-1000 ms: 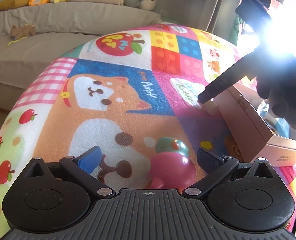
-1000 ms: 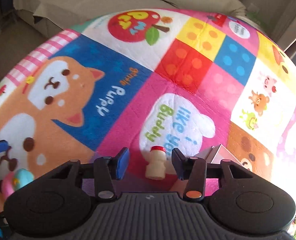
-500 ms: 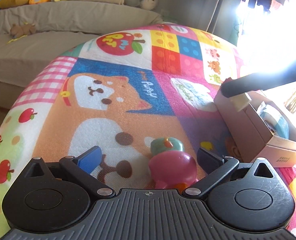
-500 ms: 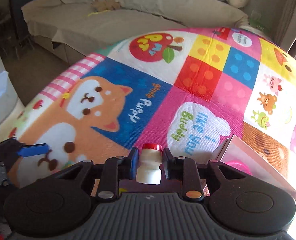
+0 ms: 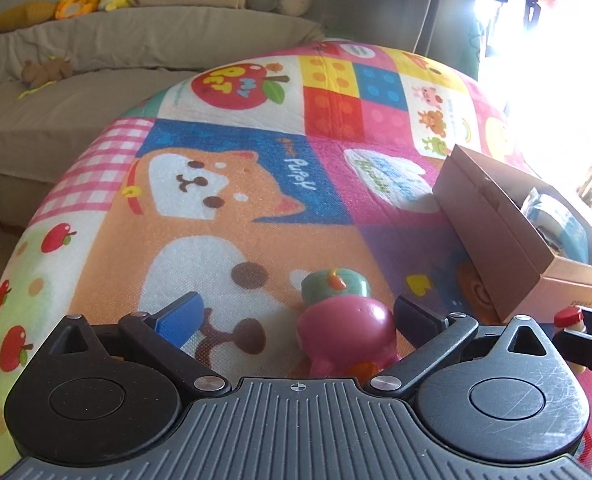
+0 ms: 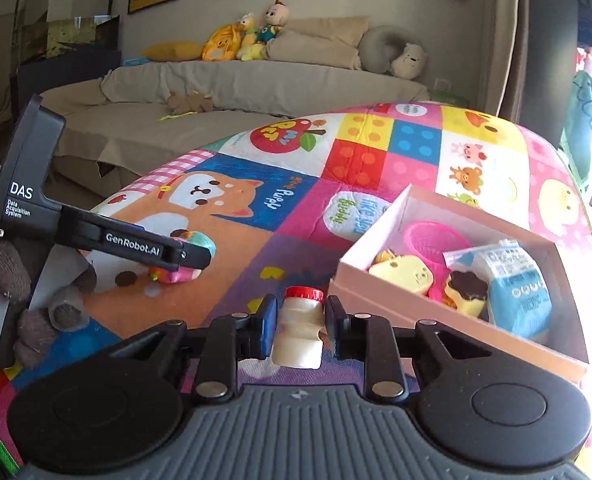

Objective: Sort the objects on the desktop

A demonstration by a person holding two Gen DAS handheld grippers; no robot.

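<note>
My right gripper [image 6: 299, 322] is closed on a small white bottle with a red cap [image 6: 298, 330], held upright just left of the open pink box [image 6: 456, 312], which holds toy food and a blue pouch [image 6: 516, 288]. My left gripper [image 5: 296, 314] stands wide open around a pink toy [image 5: 348, 334] lying on the colourful play mat [image 5: 224, 216], gripping nothing.
</note>
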